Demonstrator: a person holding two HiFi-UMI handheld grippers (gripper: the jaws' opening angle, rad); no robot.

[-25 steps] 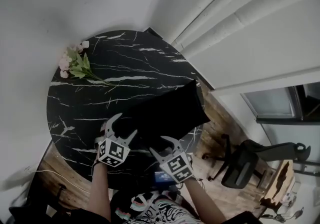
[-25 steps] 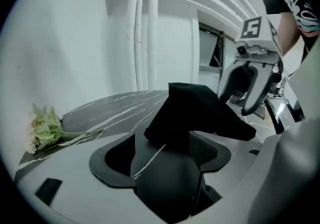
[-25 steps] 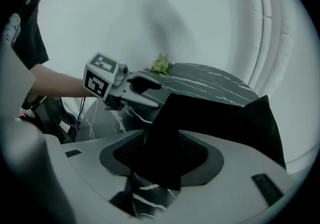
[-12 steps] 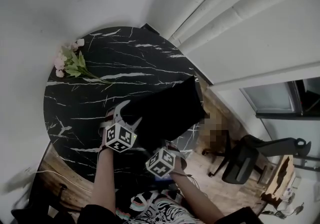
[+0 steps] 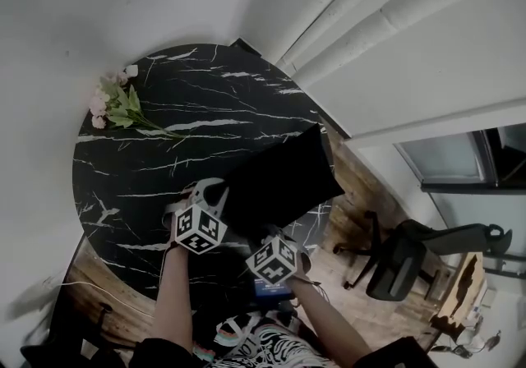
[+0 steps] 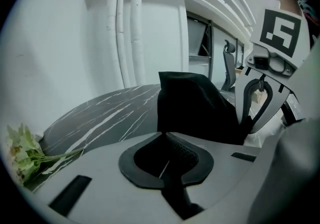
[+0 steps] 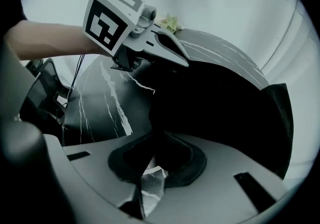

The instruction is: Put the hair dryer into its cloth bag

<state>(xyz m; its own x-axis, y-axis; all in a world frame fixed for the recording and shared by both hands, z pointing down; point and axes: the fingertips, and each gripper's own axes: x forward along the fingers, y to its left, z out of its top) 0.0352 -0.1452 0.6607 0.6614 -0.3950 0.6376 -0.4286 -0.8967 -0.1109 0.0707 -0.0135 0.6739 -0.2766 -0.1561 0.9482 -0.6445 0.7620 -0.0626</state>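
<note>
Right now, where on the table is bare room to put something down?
Bare marble lies between the flowers and the cloth bag, and along the table's far edge. The near edge is crowded: the left gripper and right gripper, jaws just closed, pinch the bag there.

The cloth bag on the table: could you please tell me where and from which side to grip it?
Probably the near edge of the cloth bag, approached from the person's side of the table: it is limp, spread cloth, so a thin edge pinches best.
</note>
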